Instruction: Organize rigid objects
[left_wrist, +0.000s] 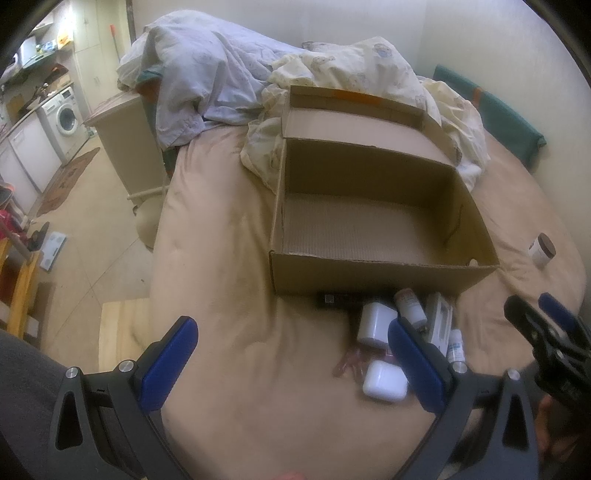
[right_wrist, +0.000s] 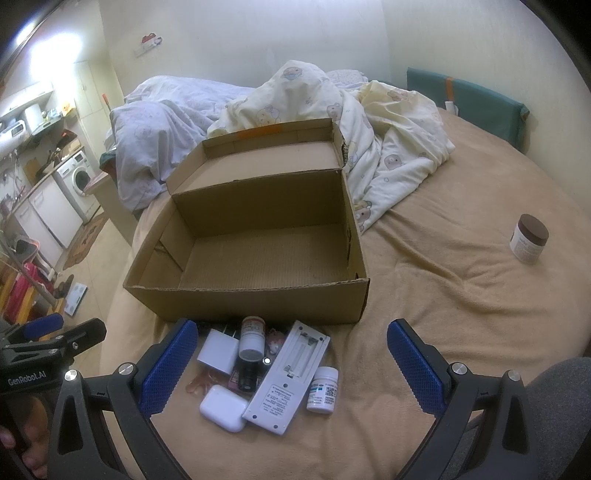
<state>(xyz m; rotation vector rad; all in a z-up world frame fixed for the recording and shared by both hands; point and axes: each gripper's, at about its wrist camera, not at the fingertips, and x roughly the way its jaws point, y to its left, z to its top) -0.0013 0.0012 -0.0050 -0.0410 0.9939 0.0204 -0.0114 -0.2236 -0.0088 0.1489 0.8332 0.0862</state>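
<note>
Matt corrugated cardboard box (right_wrist: 258, 295) is sitting on a soft, fuzzy tan blanket (right_wrist: 443, 314); glossy white plastic earbud case (right_wrist: 223, 407) is catching light.

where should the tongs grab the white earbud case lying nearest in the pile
Take the white earbud case across its shorter width, coming straight down from above. It lies flat on the bed at the near edge of the pile; its near-left side is free, but the remote crowds its right edge, so keep that finger slim.
</note>
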